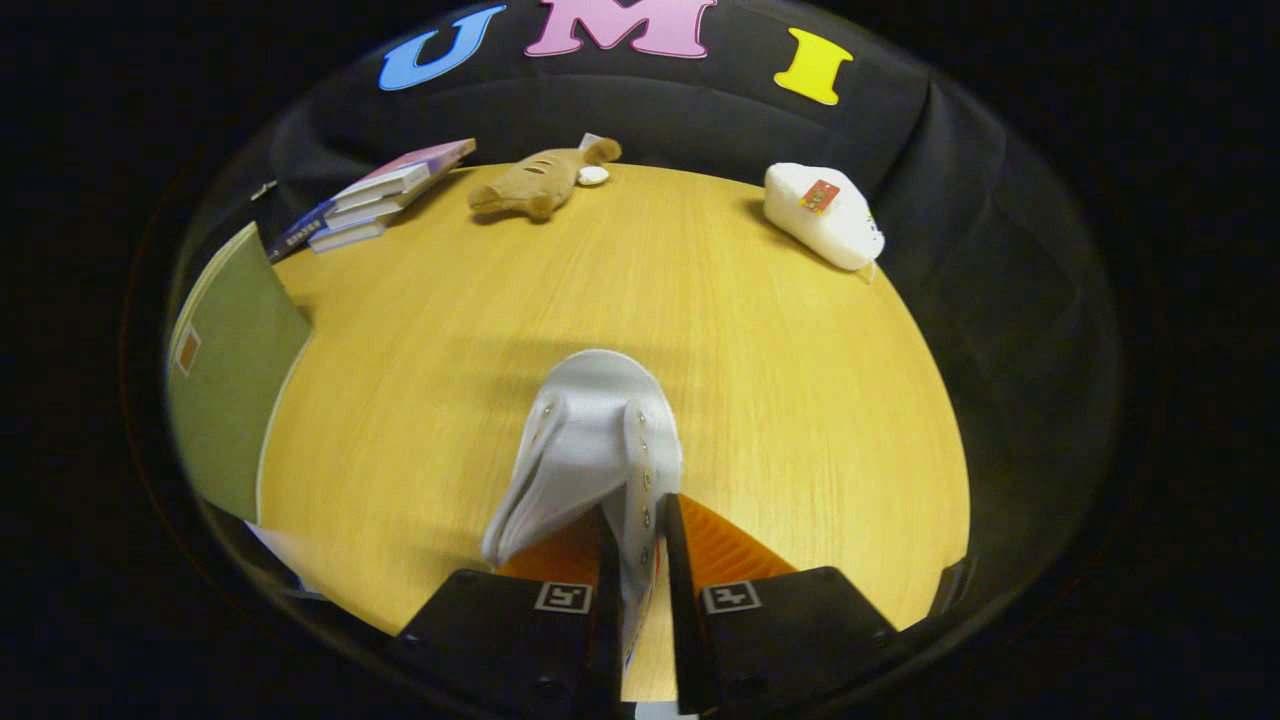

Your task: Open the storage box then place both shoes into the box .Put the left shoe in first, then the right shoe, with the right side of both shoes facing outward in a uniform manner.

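The gripper (636, 545) holds a white canvas lace-up shoe (590, 450) by one eyelet flap, both fingers closed narrowly on that thin side wall, so the shoe hangs between and just ahead of them with its rounded toe pointing away over the light wooden round table (780, 380). Whether the sole touches the wood or floats above it is hard to tell, though a soft shadow lies just beyond the toe. At the near left, a green flat panel with a pale border (235, 380) overlaps the table's edge; it may be part of the storage box, but the view is too warped to be sure. At the far left edge sits a slanted stack of books (375, 195), and beside them, further right, a brown plush toy animal (540, 180) lies near the far rim. A white soft pouch with a small red patch (825, 215) rests at the far right edge. Between these items and the shoe, the middle and the right of the tabletop lie open, with bare wood running out to the curved right rim.
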The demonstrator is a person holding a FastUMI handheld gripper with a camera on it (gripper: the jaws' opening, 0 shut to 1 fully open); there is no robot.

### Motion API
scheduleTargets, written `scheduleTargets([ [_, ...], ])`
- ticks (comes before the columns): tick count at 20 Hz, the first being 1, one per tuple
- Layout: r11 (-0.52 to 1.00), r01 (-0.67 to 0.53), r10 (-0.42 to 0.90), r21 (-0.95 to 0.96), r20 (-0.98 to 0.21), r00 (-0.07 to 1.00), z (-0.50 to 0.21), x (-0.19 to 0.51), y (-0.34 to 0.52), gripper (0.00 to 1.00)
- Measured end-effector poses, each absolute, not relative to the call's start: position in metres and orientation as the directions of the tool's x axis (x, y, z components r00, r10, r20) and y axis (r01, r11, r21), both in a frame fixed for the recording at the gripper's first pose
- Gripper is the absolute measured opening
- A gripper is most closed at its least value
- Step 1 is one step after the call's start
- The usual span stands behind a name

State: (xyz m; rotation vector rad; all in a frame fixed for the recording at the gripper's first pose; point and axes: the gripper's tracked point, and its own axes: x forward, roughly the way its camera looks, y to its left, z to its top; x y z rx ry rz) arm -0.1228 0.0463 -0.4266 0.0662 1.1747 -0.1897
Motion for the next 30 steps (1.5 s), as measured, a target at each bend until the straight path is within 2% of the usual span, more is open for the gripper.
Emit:
scheduleTargets([
  [2, 0.97, 0.243, -0.106, -0.013, -0.922, 0.373, -0.425, -0.122, 0.047, 0.08],
  [4, 0.954, 0.297, -0.073, 0.042, -0.928, 0.366, -0.422, -0.124, 0.051, 0.05],
  [11, 0.929, 0.349, -0.04, 0.127, -0.9, 0.434, -0.361, -0.106, 0.073, 0.05],
  [20, 0.931, 0.235, 0.113, 0.28, -0.832, 0.543, -0.225, -0.032, 0.184, 0.05],
  [25, 0.897, 0.197, 0.236, 0.397, -0.805, 0.544, -0.185, -0.002, 0.276, 0.05],
  [30, 0.872, 0.178, 0.321, 0.455, -0.808, 0.493, -0.185, 0.011, 0.361, 0.05],
])
